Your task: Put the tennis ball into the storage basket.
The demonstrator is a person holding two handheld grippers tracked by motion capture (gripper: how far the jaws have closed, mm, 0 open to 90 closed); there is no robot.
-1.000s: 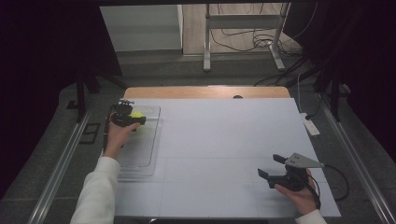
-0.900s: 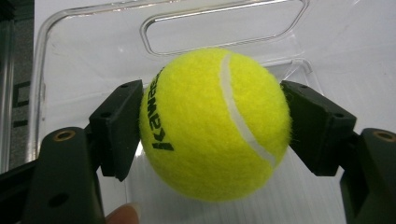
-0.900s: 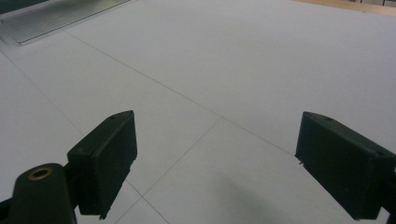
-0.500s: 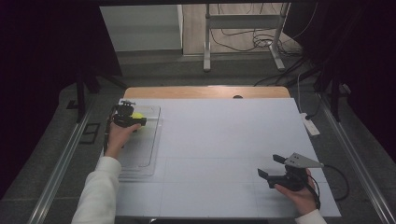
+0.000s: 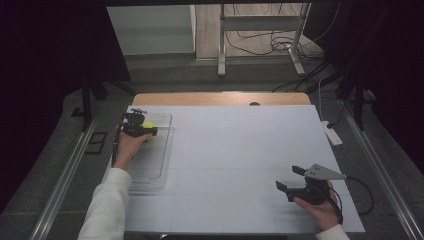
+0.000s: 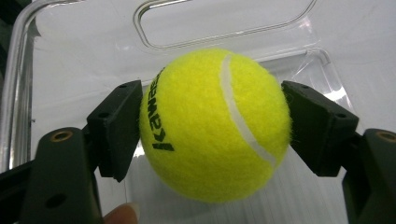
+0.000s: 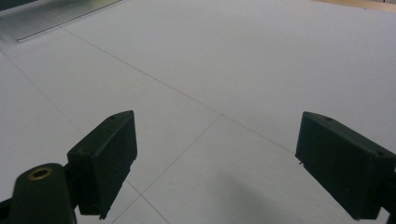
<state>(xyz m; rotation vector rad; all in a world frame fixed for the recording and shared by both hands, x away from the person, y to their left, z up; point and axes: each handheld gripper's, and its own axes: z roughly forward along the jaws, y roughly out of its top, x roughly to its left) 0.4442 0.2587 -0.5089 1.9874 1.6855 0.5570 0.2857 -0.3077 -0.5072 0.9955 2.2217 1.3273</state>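
My left claw [image 6: 212, 126] is loosening around the tennis ball [image 6: 215, 123], which is sitting in the clear tray [image 5: 155, 165] at the table's [image 5: 240, 150] far left corner. My right claw [image 5: 291, 179] is gaping open, holding nothing.

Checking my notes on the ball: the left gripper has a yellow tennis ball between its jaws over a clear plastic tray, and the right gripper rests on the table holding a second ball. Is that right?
Not quite. The right gripper holds nothing: the right gripper view shows its jaws wide apart over the bare white table. The rest stands: in the left gripper view the left gripper has the yellow tennis ball between its jaws, which have just been opening, over the clear plastic tray.
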